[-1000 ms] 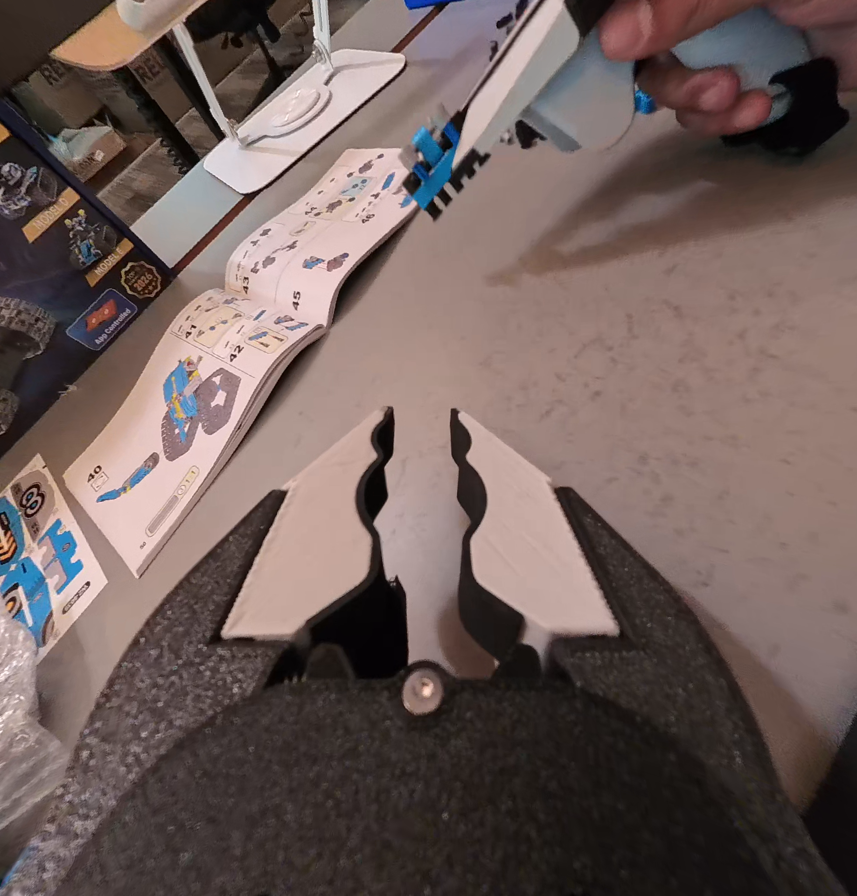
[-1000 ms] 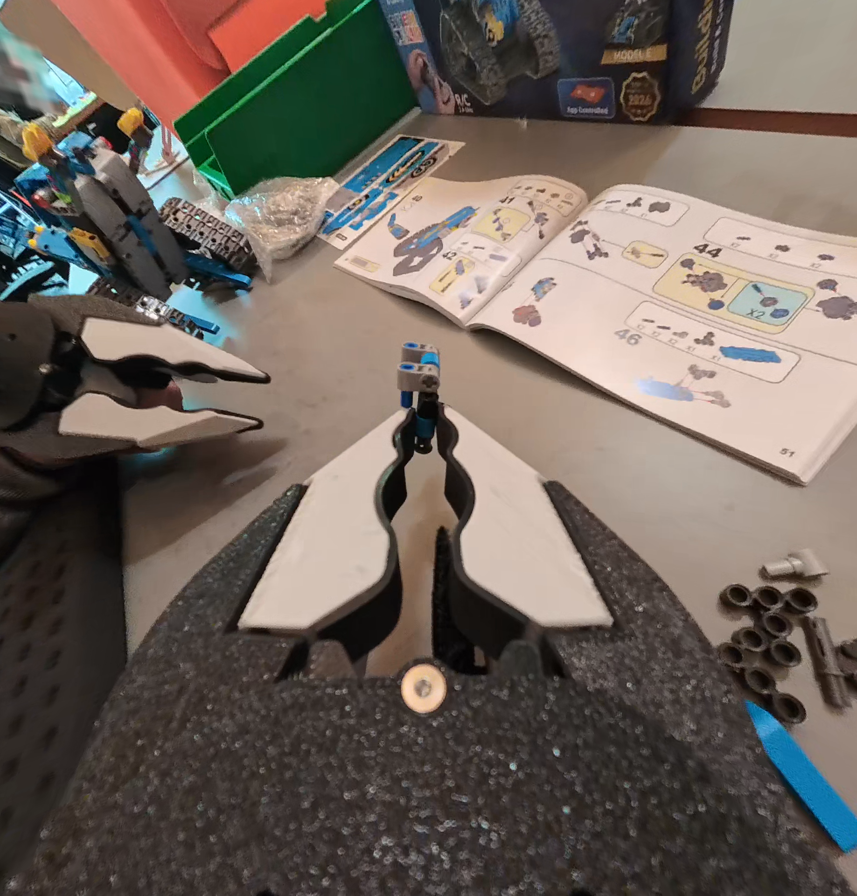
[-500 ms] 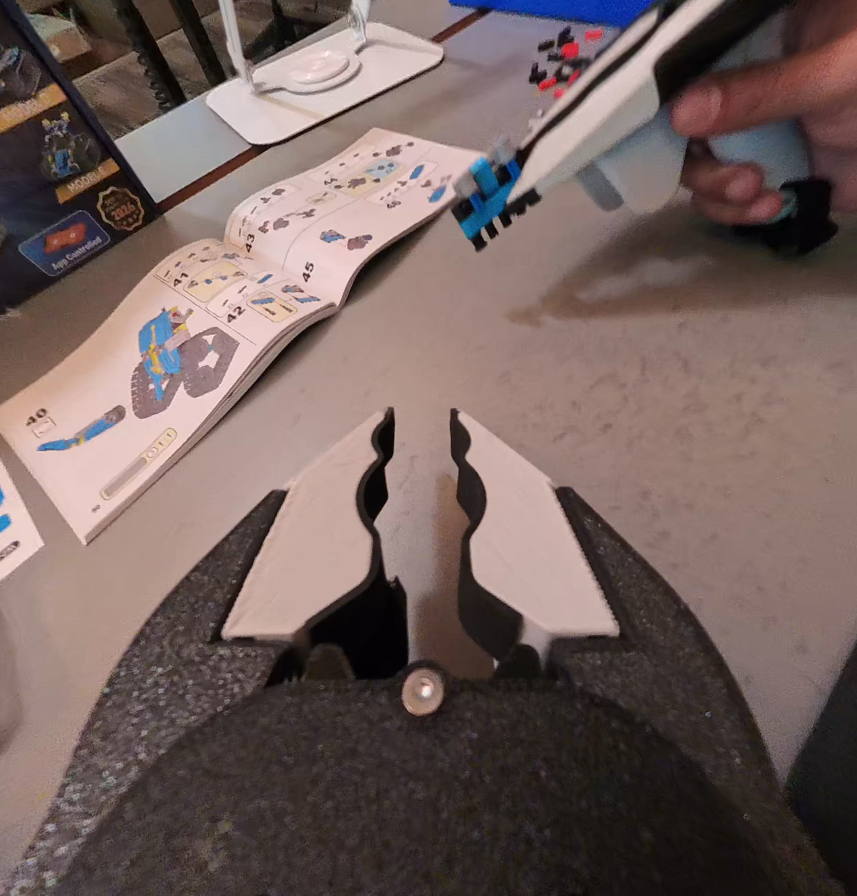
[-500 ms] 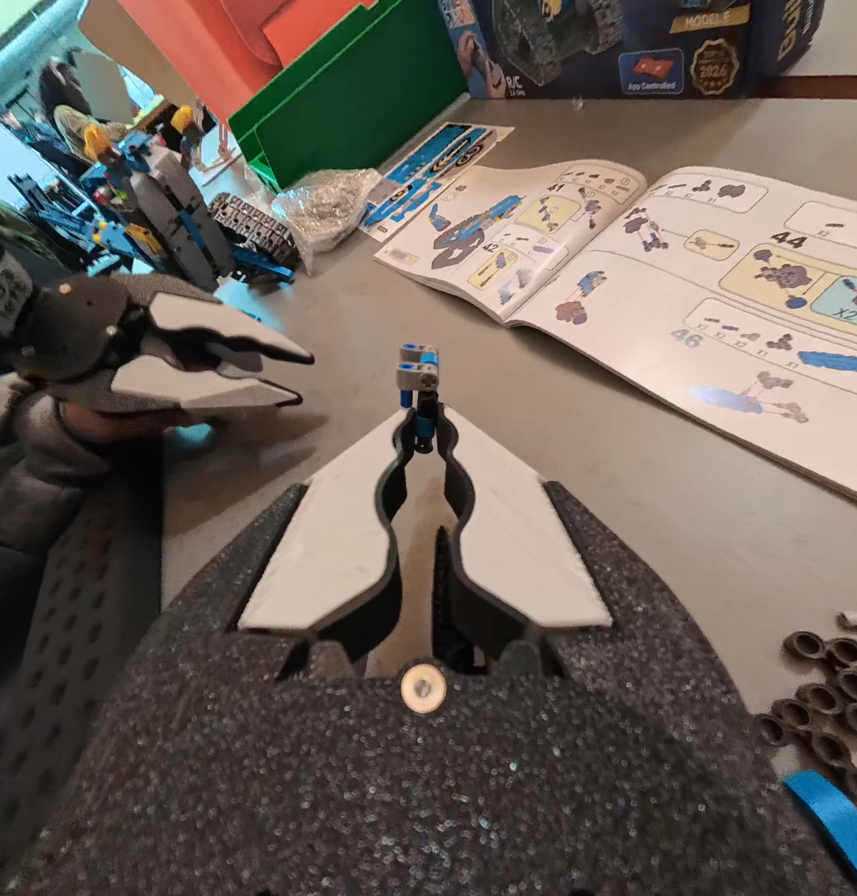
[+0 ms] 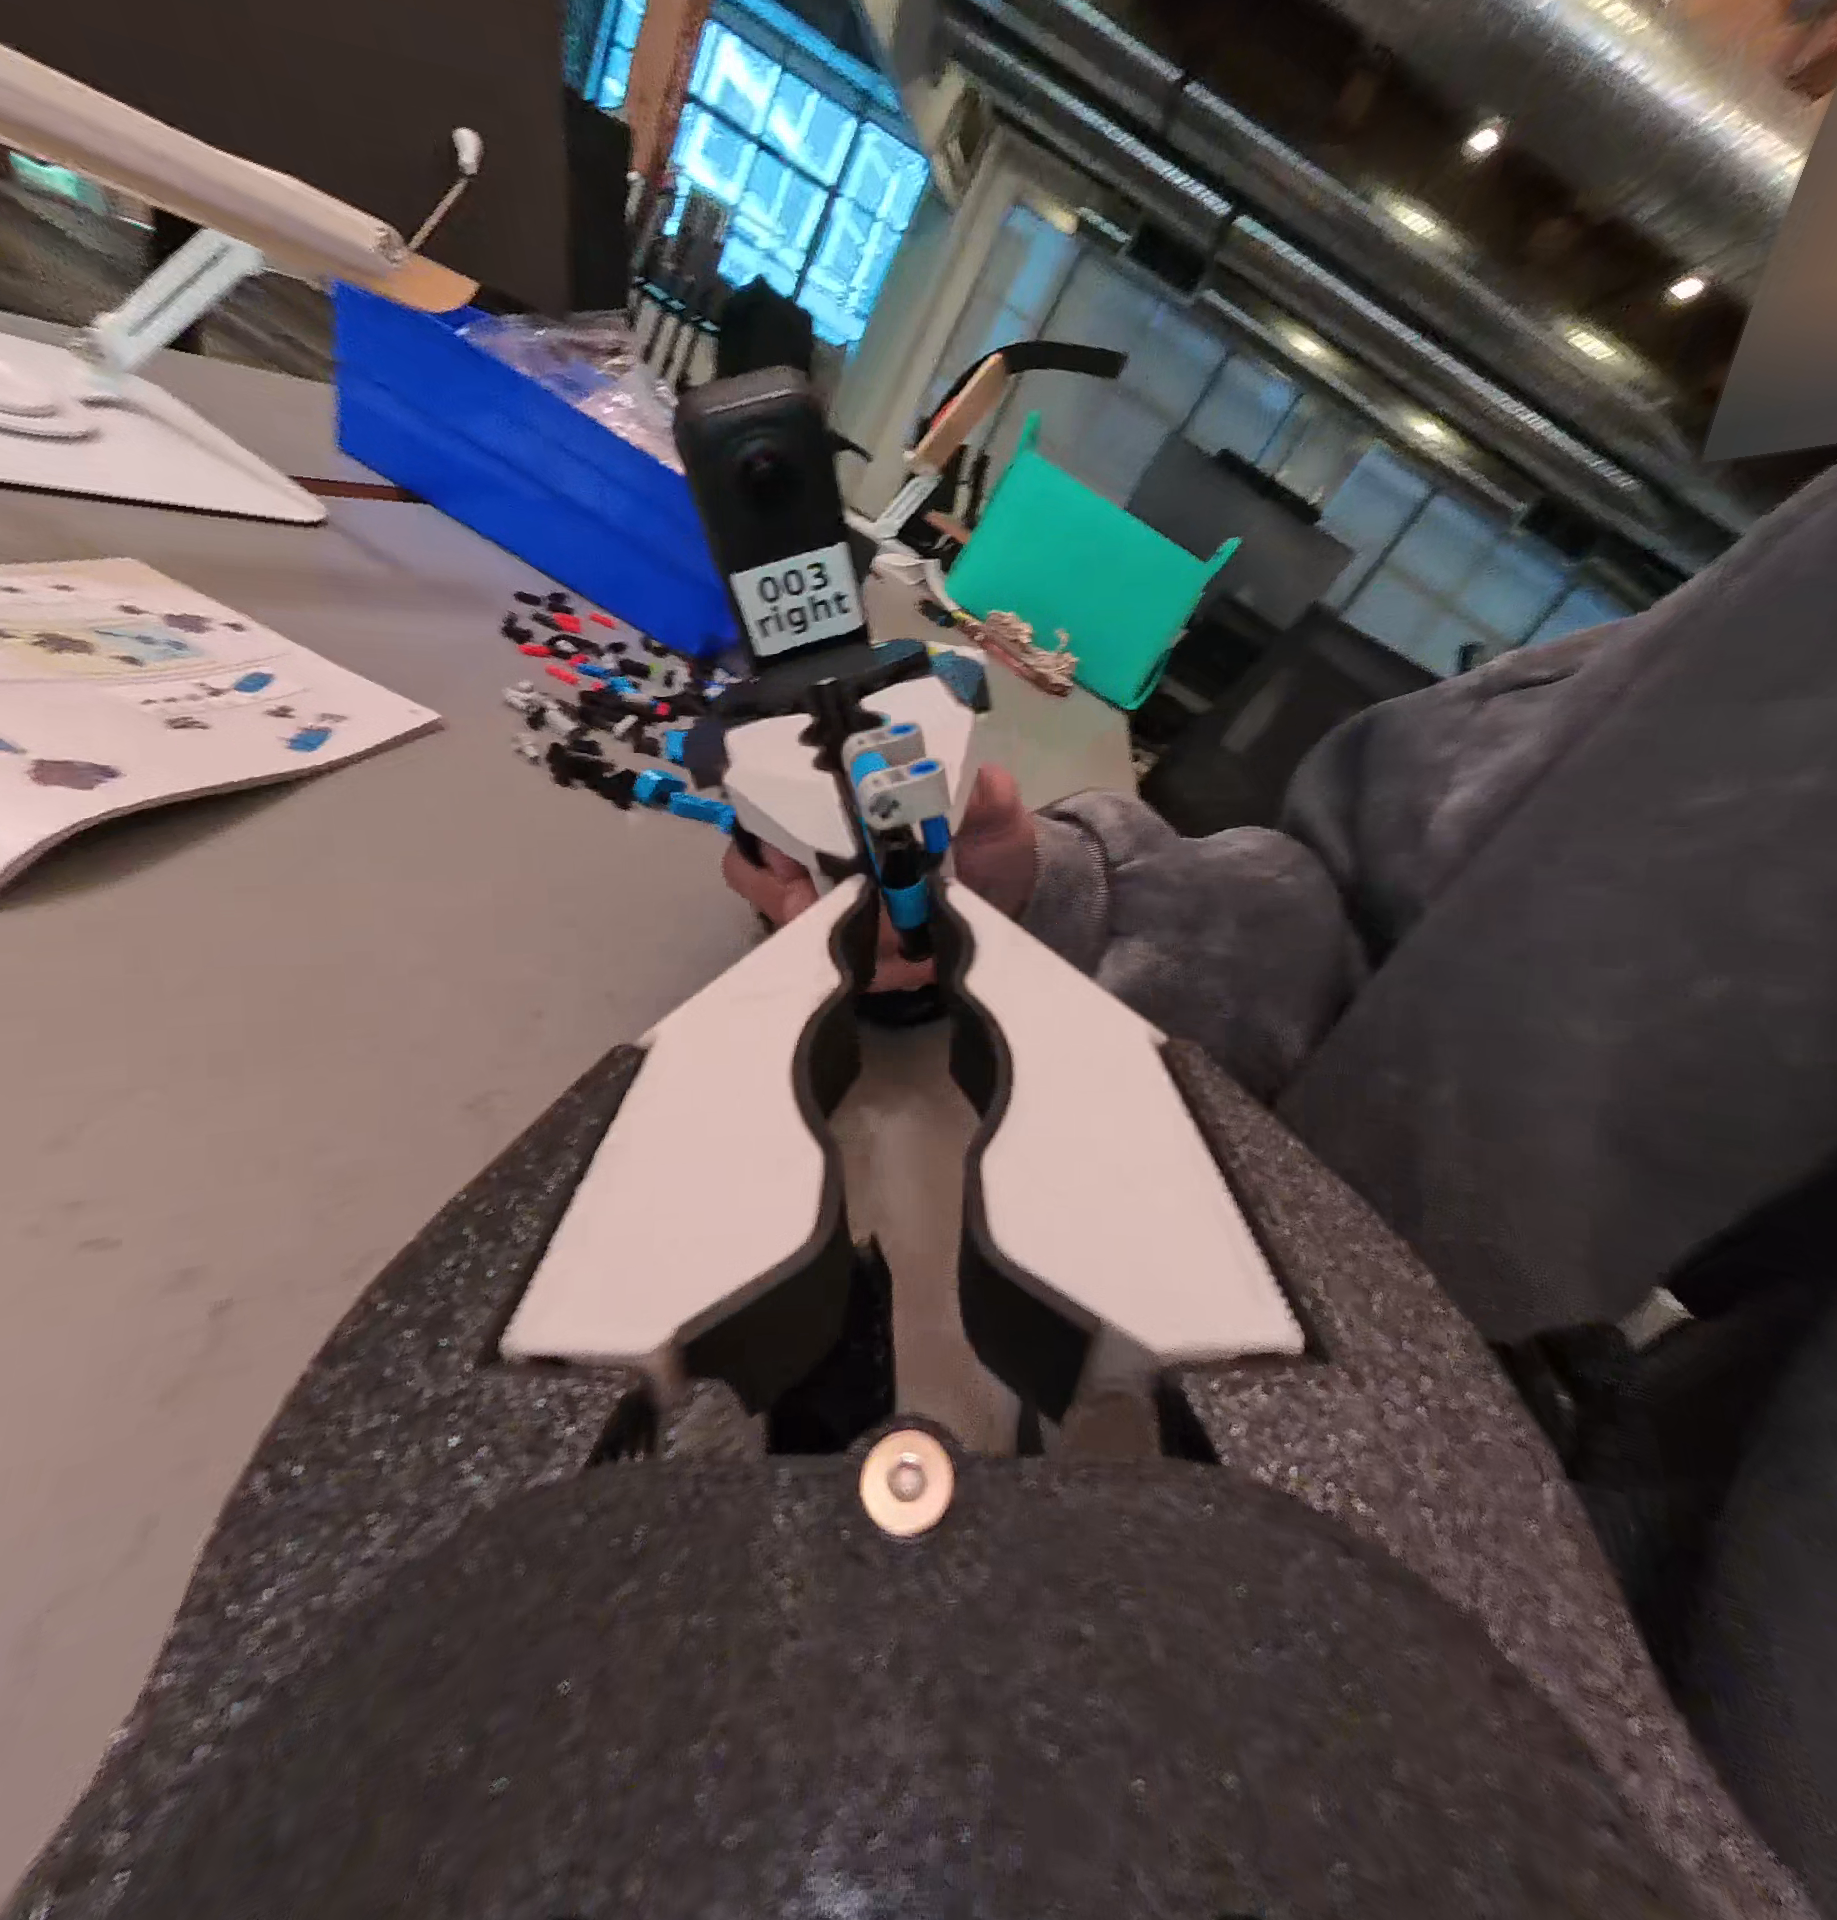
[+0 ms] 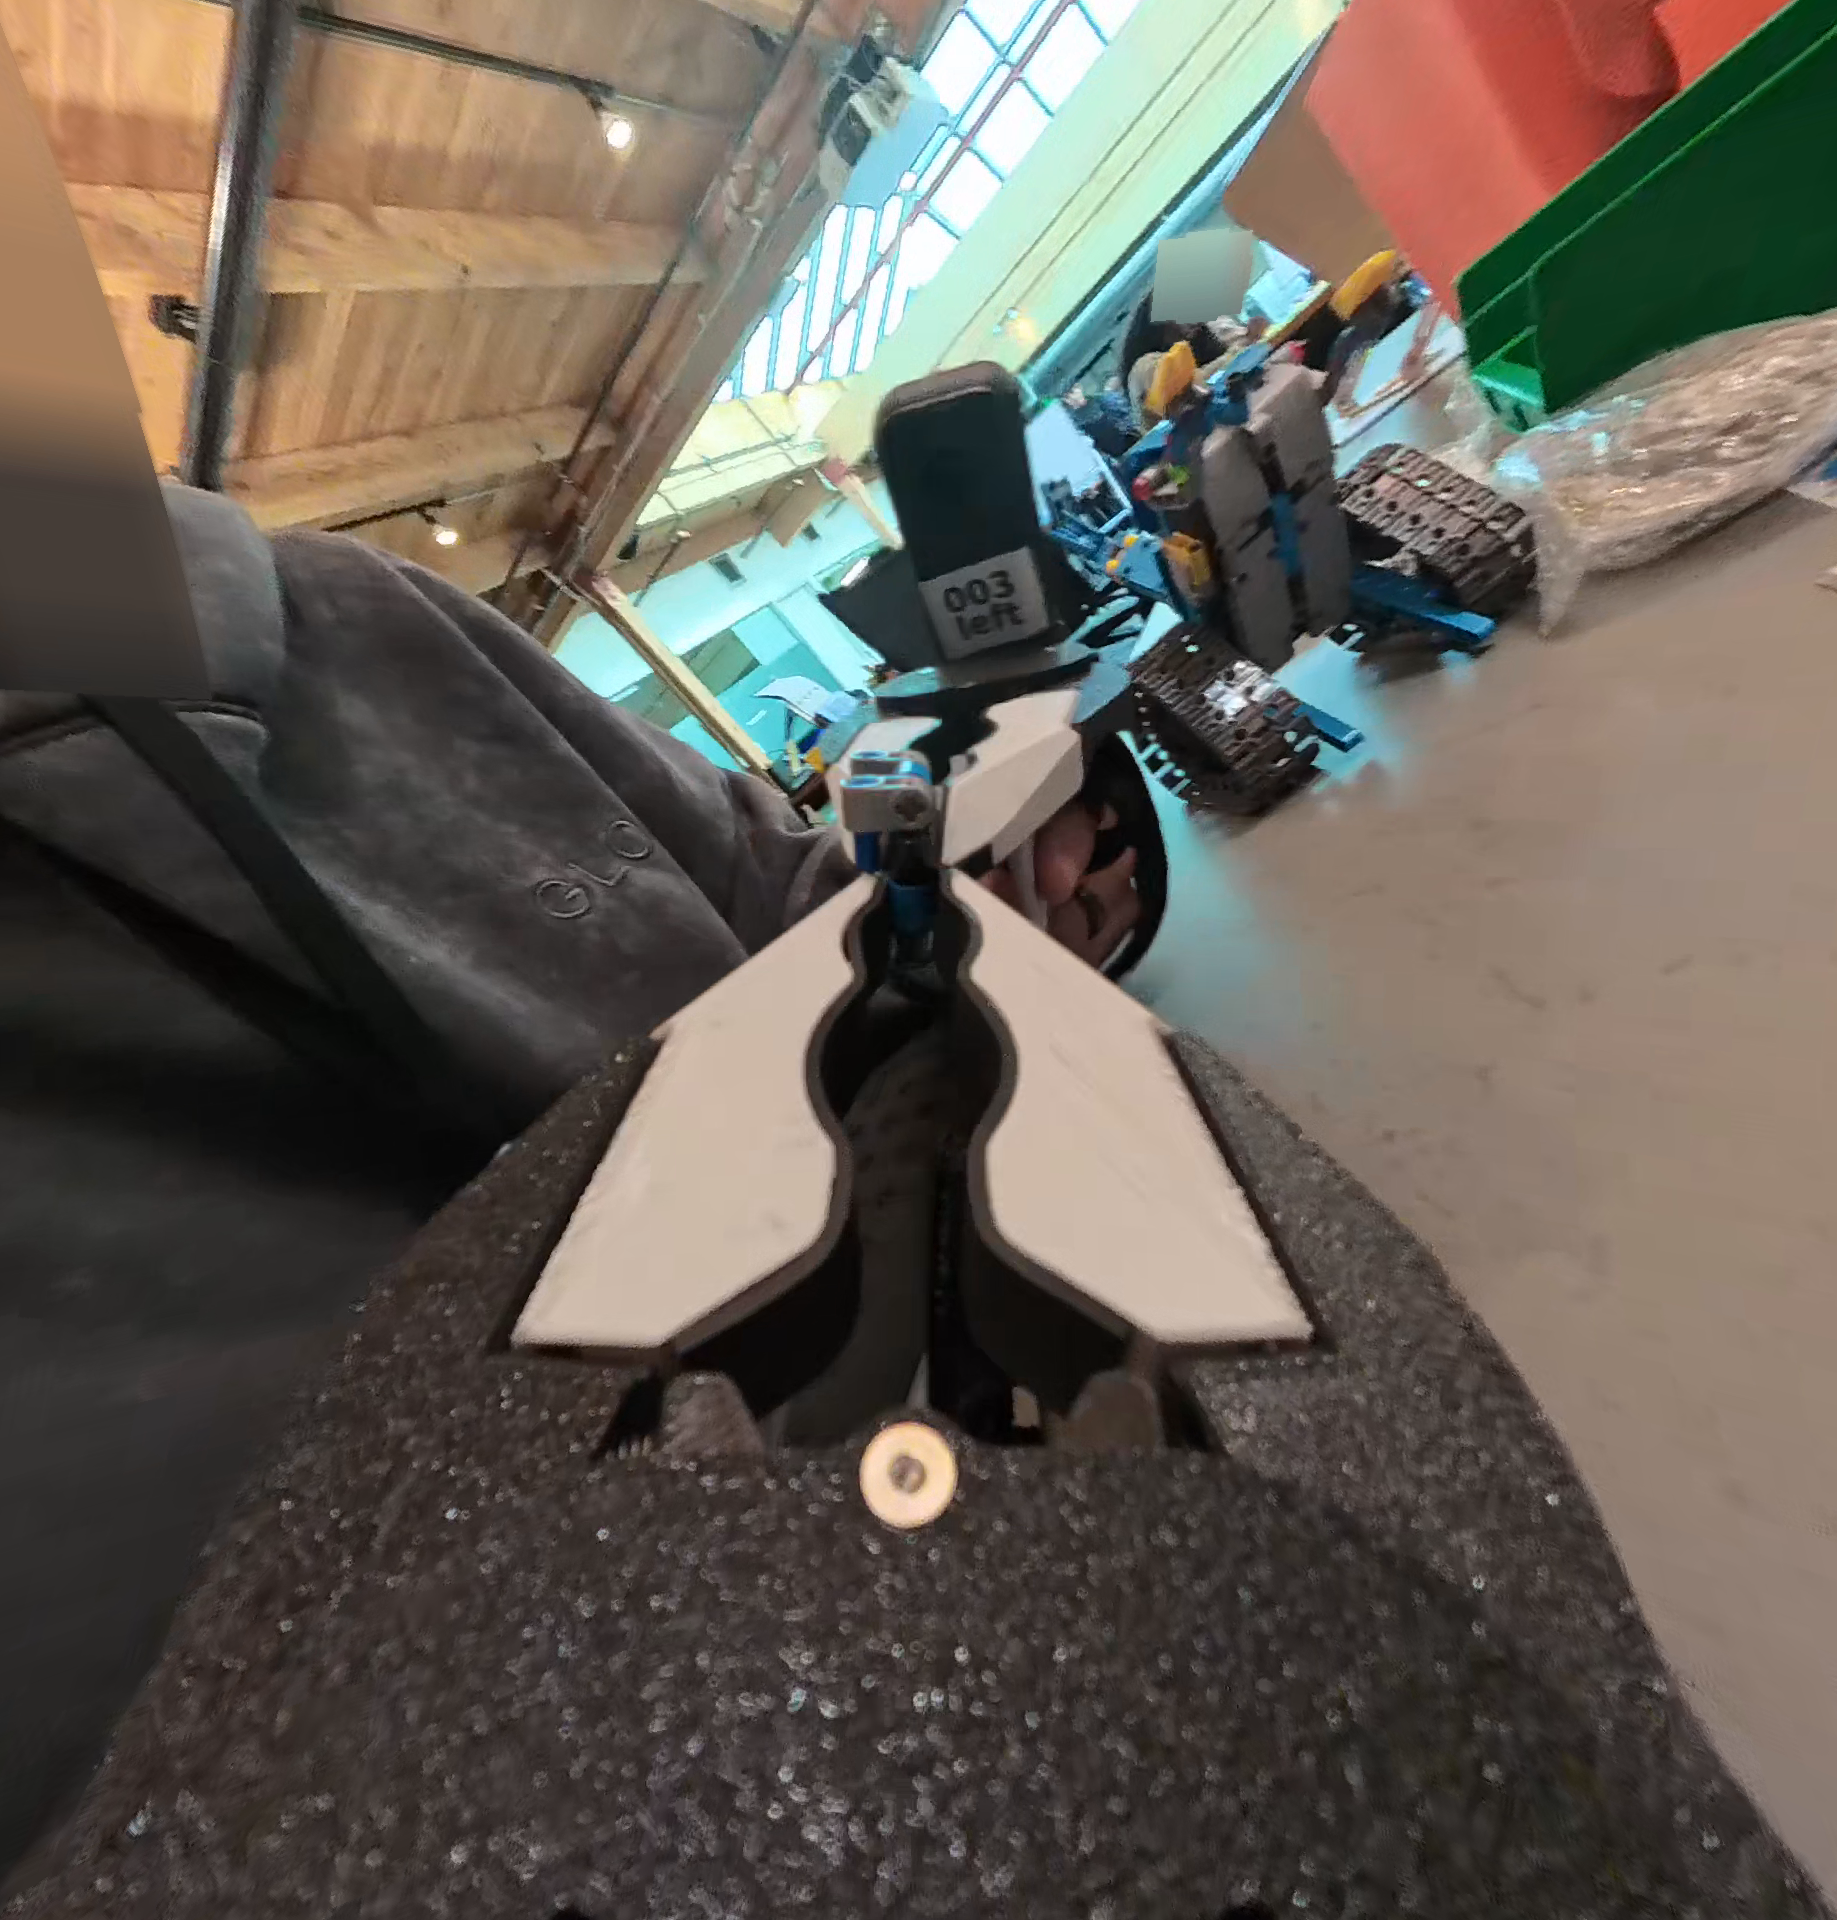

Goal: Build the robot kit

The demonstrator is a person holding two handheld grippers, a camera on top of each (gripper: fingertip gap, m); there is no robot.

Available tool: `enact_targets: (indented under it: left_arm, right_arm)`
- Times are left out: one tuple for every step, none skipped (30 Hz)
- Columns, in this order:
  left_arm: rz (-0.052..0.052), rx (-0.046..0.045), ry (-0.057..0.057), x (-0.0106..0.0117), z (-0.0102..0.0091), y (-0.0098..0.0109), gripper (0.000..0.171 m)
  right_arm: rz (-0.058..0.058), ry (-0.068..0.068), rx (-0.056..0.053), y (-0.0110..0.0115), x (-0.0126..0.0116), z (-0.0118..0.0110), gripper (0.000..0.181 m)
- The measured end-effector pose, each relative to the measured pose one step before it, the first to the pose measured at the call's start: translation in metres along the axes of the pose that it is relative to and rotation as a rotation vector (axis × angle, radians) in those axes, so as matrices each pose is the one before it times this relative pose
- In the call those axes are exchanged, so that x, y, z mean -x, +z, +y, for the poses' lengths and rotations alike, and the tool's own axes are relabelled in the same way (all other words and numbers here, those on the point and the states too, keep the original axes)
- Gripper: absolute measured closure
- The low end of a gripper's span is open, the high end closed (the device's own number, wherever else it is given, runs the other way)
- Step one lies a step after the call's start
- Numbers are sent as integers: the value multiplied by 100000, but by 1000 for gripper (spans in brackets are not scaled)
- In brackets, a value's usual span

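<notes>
A small assembly of a grey connector, blue pins, a black axle and a blue bush is held up in the air between both grippers, which tilt up and meet tip to tip. My right gripper is shut on its blue bush, and the grey connector sticks out past the tips. My left gripper has its jaws narrowed around the same lower end, with the pads at the bush. The right gripper's white fingers show behind the assembly. The left gripper's fingers show in the right wrist view.
An open instruction booklet lies on the grey table, with several loose small pieces in front of a blue box. A tracked blue-and-grey model and a plastic bag stand farther off. A person's dark sleeve is close by.
Both grippers have swung up off the table and turned to face each other. The left gripper's jaws have narrowed around the assembly that the right gripper still holds.
</notes>
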State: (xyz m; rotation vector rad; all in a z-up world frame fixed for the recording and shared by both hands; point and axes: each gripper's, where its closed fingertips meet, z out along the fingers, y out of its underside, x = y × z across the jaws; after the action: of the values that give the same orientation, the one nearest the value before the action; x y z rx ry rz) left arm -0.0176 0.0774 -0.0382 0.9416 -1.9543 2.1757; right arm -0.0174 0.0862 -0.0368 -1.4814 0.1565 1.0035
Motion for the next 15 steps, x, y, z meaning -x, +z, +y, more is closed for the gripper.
enact_targets:
  left_arm:
    - [-3948, 682, 1957, 536, 126, -61, 164]
    - [-5350, 439, 2266, 740, 82, -87, 165]
    - [-7352, 160, 3430, 979, -21, -149, 165]
    - [-10654, 444, 5023, 1382, -29, -202, 165]
    - [-14160, 2238, 6776, 1823, 264, -176, 165]
    - [-13413, 3415, 8030, 1588, 434, -84, 165]
    - [-11290, 3195, 8074, 1119, 331, -32, 165]
    - [-9371, 1845, 7976, 708, 56, -73, 165]
    - [-7943, 1039, 8875, 395, -106, -90, 165]
    - [-8058, 1881, 9937, 360, 18, -23, 165]
    - [-6315, 2018, 10382, 92, 89, 79, 165]
    - [-4200, 1914, 9486, -187, 106, 115, 165]
    - [-3134, 639, 7135, -198, -100, 10, 165]
    - [-2731, -673, 4612, -27, -330, -150, 165]
    - [-1985, -1428, 2435, 43, -426, -223, 165]
  right_arm:
    - [2458, -180, 665, -47, -404, 119, 174]
    - [3853, -336, 535, -49, -592, 88, 174]
    - [6152, -838, 343, -99, -928, 55, 172]
    - [8512, -1078, -1338, -226, -1217, -187, 166]
    - [7437, -1151, -2424, -277, -1020, -375, 153]
    - [6614, -863, -2477, -228, -795, -408, 140]
    - [6104, -1734, -1722, -79, -556, -275, 131]
    - [5523, -2512, -610, 143, -345, -67, 128]
    - [4702, -2395, -72, 369, -134, 38, 125]
    - [4308, -1634, 50, 538, -36, 79, 120]
    - [2030, -679, -772, 616, 264, -24, 116]
    - [-35, 435, -1502, 586, 512, -199, 113]
    - [-90, 709, -2090, 486, 442, -326, 110]
    - [1682, 19, -1026, 379, 21, -196, 111]
    - [1716, -1228, -669, 252, -113, -151, 111]
